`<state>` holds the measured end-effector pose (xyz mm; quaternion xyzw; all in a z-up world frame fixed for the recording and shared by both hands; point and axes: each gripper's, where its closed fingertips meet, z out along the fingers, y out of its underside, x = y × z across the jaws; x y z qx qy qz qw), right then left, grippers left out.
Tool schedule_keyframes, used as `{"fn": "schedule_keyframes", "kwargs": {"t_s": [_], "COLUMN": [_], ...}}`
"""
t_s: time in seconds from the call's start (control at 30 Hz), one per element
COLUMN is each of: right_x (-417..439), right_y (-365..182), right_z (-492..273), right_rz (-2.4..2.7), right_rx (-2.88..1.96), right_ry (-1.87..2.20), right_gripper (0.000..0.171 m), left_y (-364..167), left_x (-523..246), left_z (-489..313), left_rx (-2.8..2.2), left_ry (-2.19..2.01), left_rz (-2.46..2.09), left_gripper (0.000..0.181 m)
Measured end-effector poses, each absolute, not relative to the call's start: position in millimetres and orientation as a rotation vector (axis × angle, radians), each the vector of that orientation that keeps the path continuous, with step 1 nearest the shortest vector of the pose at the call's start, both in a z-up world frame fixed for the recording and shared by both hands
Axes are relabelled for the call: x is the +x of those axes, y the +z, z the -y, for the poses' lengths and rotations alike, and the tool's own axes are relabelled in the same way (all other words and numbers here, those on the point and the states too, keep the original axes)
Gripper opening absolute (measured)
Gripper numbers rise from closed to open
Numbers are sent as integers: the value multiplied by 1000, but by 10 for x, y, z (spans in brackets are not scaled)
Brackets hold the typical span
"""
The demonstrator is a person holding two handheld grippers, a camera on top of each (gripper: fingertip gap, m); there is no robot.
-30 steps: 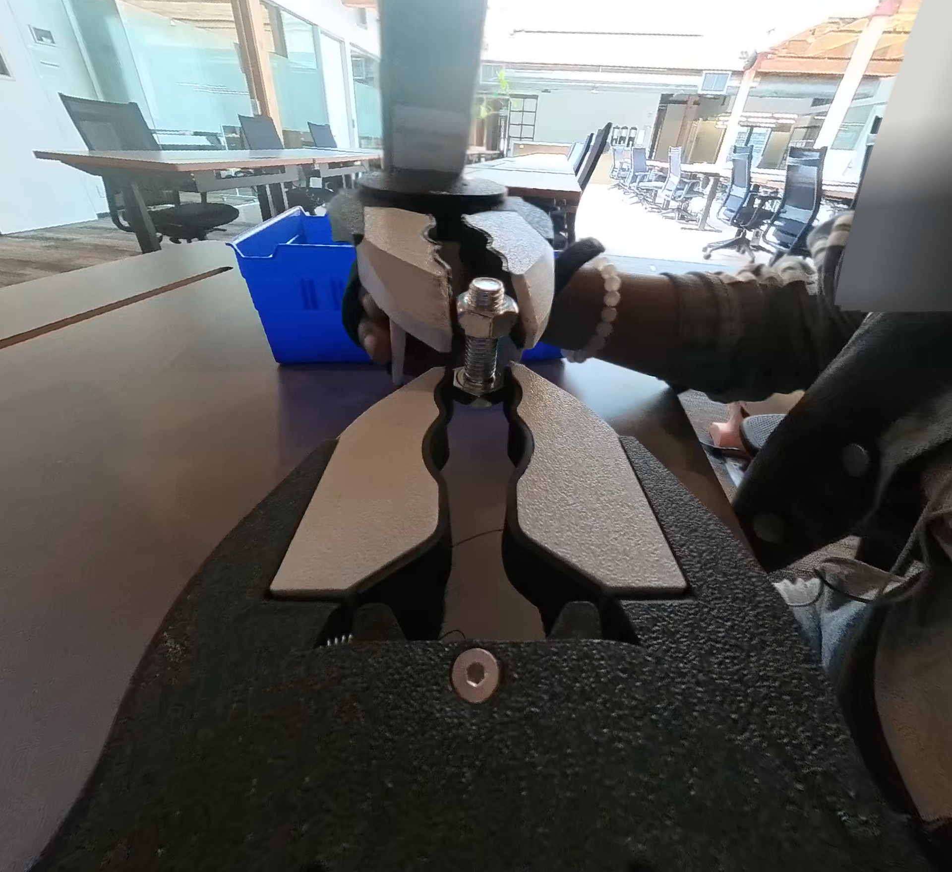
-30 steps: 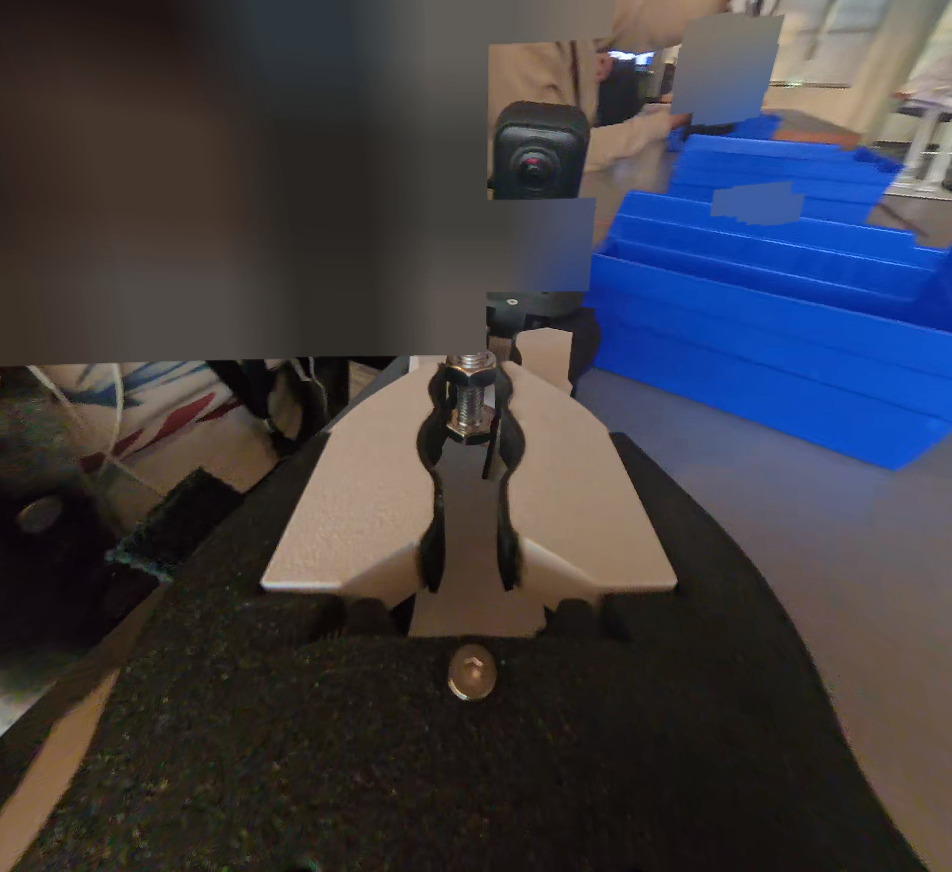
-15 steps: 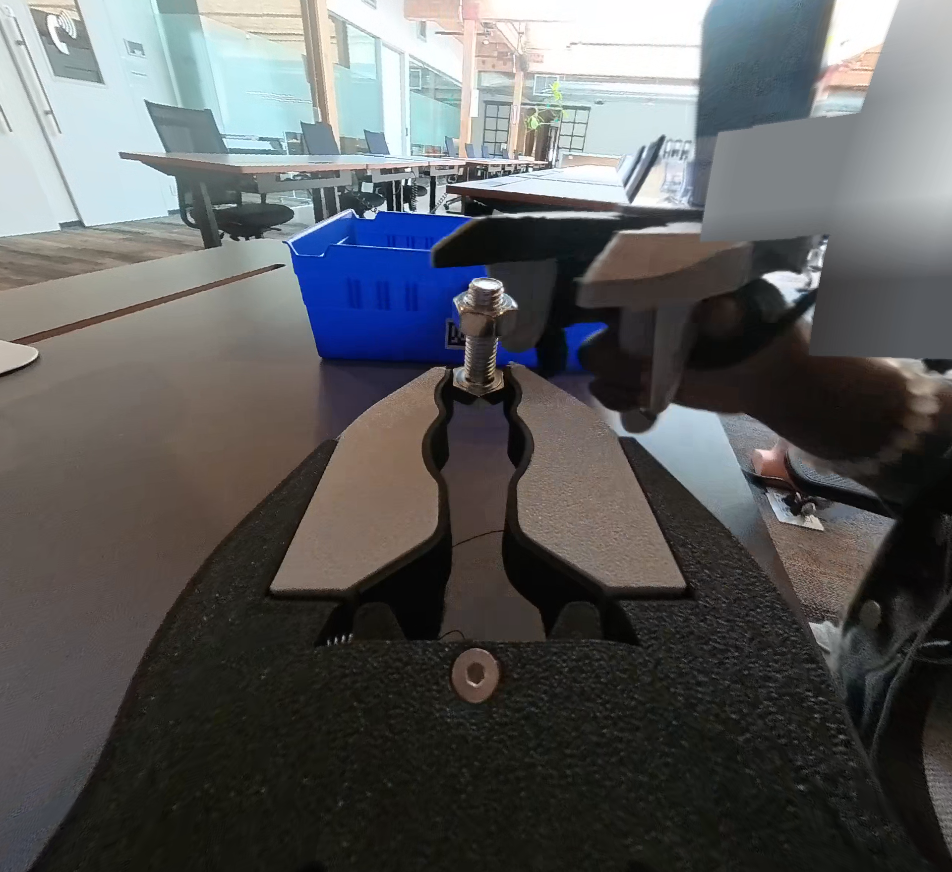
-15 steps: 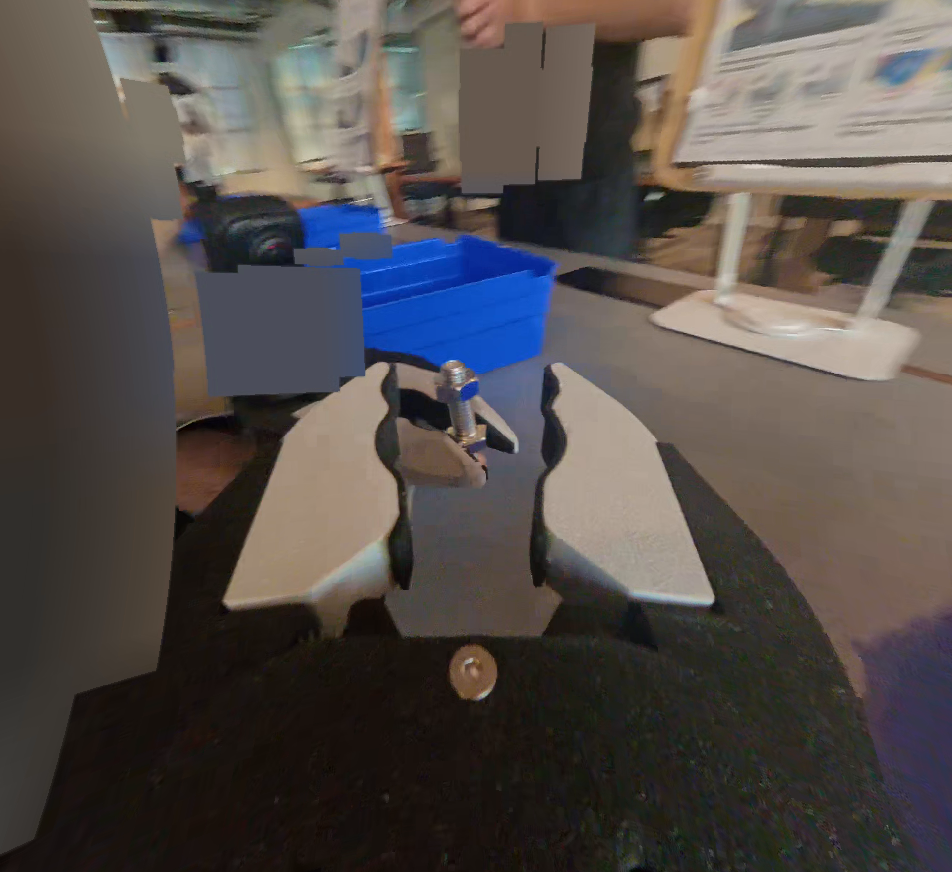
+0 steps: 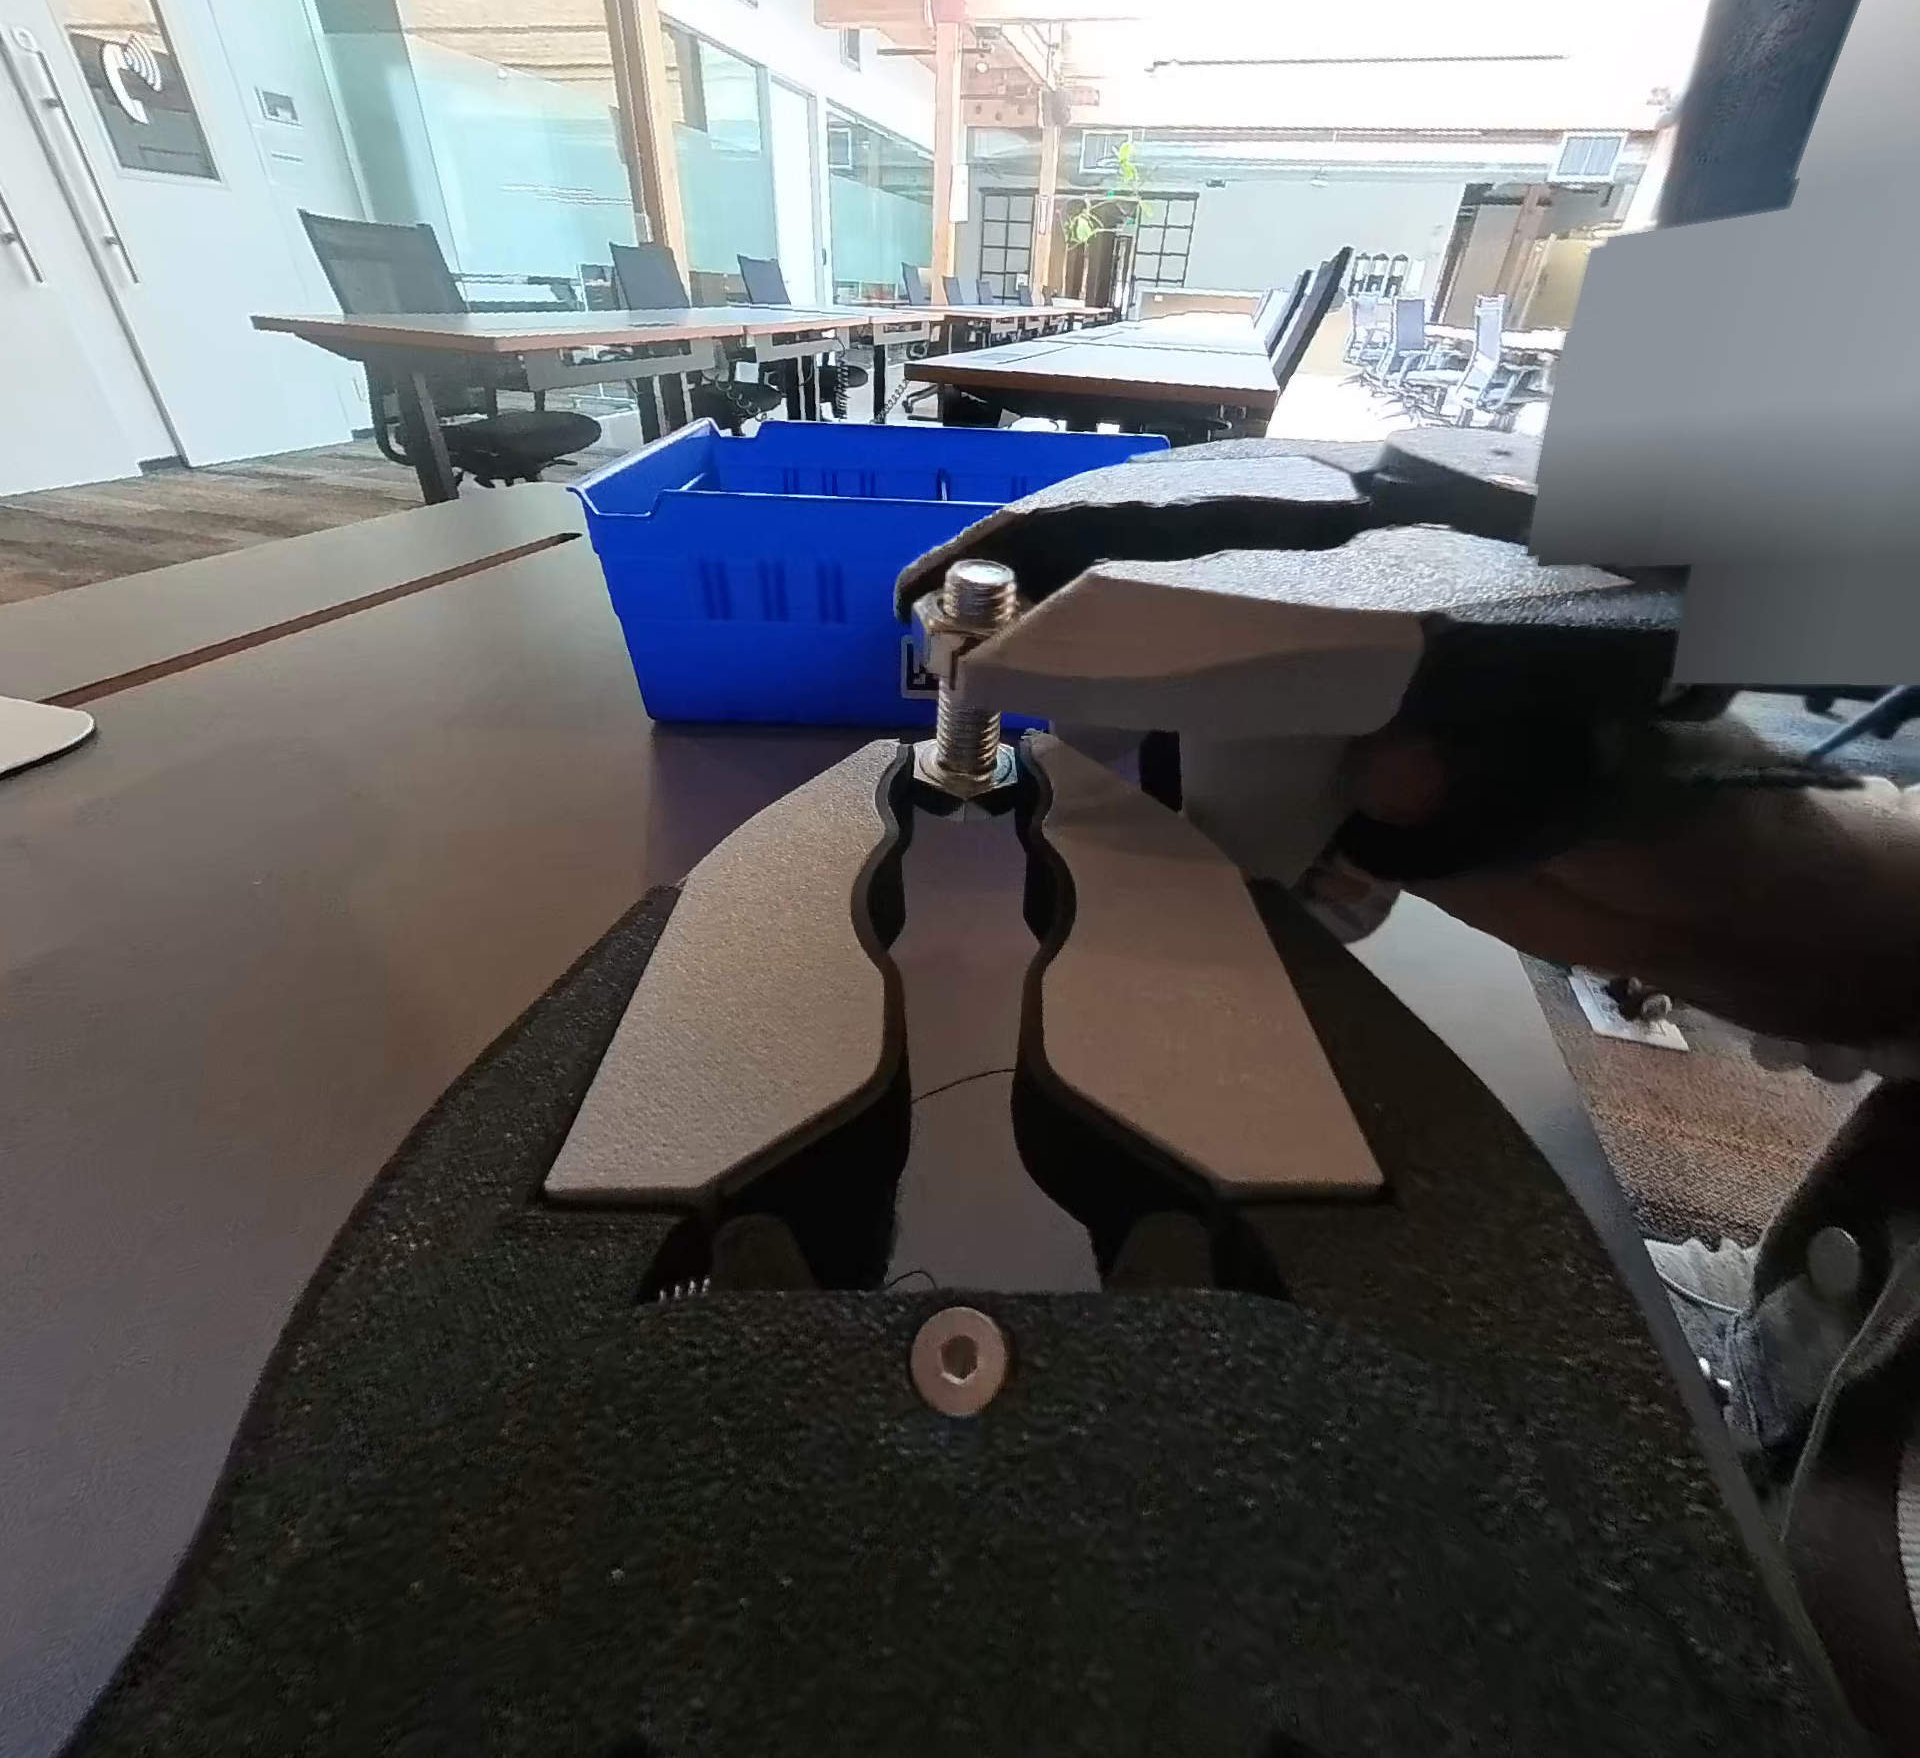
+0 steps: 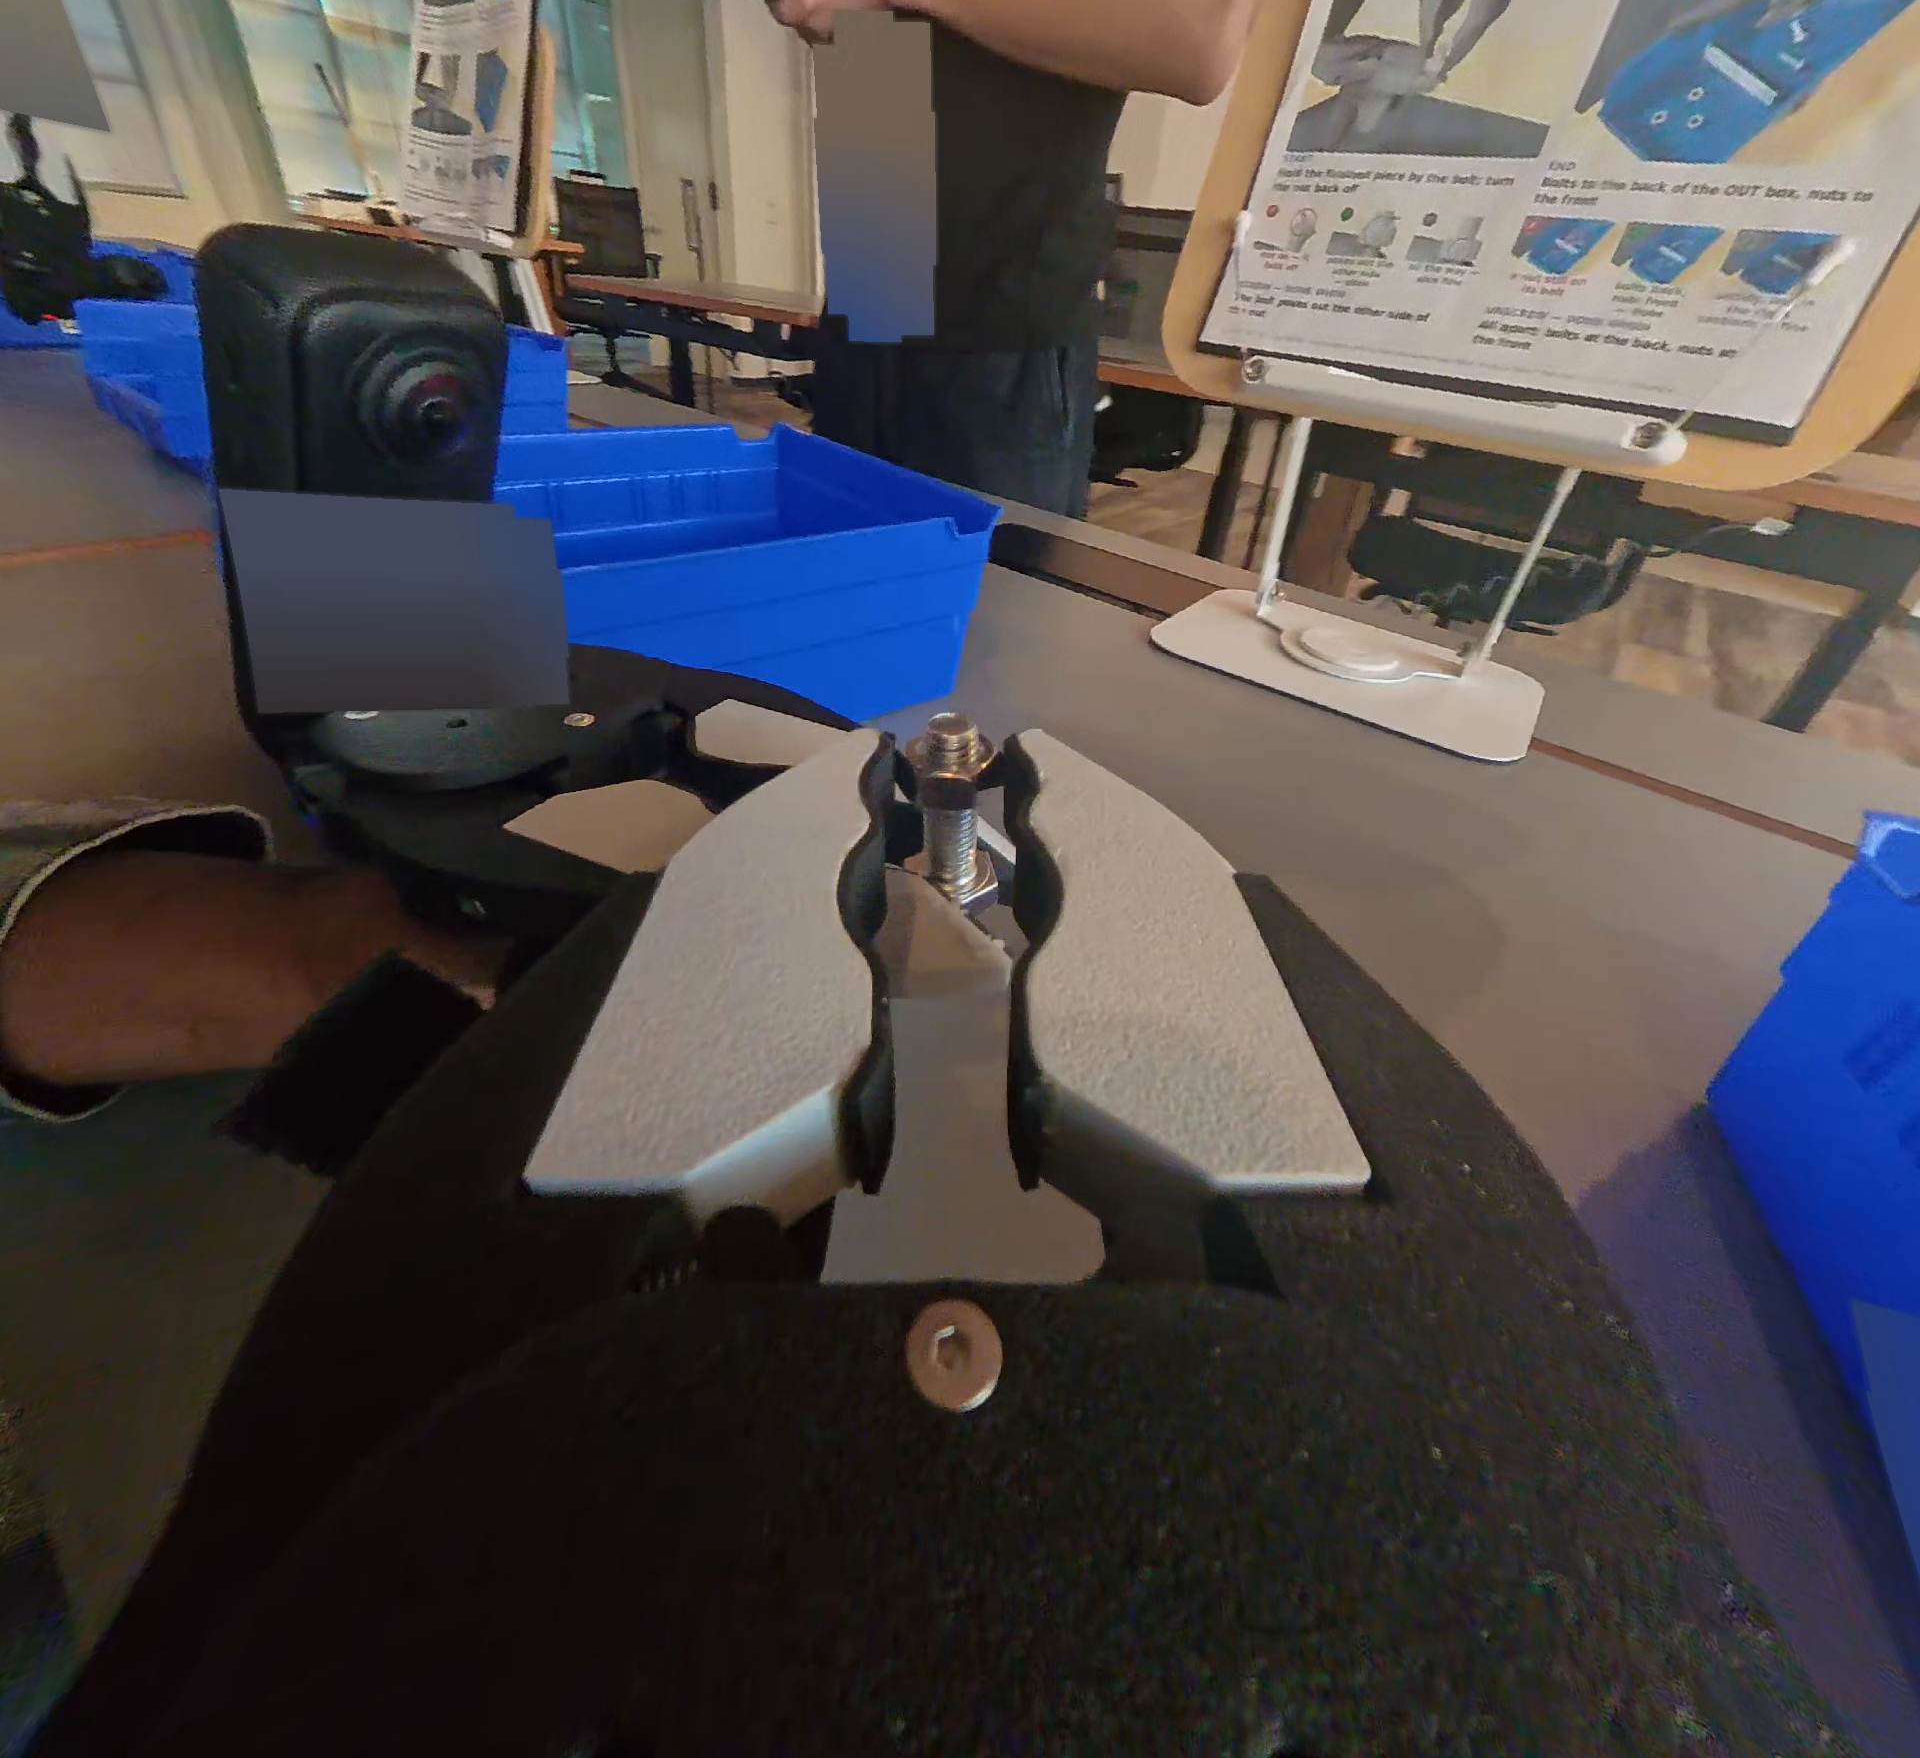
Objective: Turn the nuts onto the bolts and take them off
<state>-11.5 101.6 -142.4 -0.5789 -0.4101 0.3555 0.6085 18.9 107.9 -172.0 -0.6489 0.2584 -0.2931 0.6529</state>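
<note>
A steel bolt stands upright with its hex head clamped between the tips of my left gripper, which is shut on it just above the dark table. A hex nut sits near the top of the thread. My right gripper reaches in level from the right and is shut on that nut. In the right wrist view, my right gripper closes around the nut, with the bolt's thread running down to the left gripper's fingers below.
A blue bin stands just behind the bolt and also shows in the right wrist view. Another blue bin is at the right edge. An instruction board on a white stand and a standing person are beyond the table. Less than 4 cm separates the two grippers' tips.
My right gripper let go of the nut, opened and swung round to the bolt's right side. It is now shut on the nut again. My left gripper kept holding the bolt.
</note>
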Motion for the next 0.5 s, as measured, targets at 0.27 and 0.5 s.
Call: {"fn": "schedule_keyframes", "kwargs": {"t_s": [0.27, 0.5], "right_x": [-130, -77], "right_y": [-1426, -1445], "right_z": [-947, -846], "right_rz": [1281, 1632], "right_rx": [-1161, -871], "right_ry": [1095, 1448], "right_gripper": [19, 19], "left_y": [-1710, -1724], "left_x": [205, 248], "left_z": [-1058, -1026], "left_rx": [-1463, -1457], "left_ry": [-691, -693], "left_rz": [-598, -639], "left_gripper": [18, 18]}}
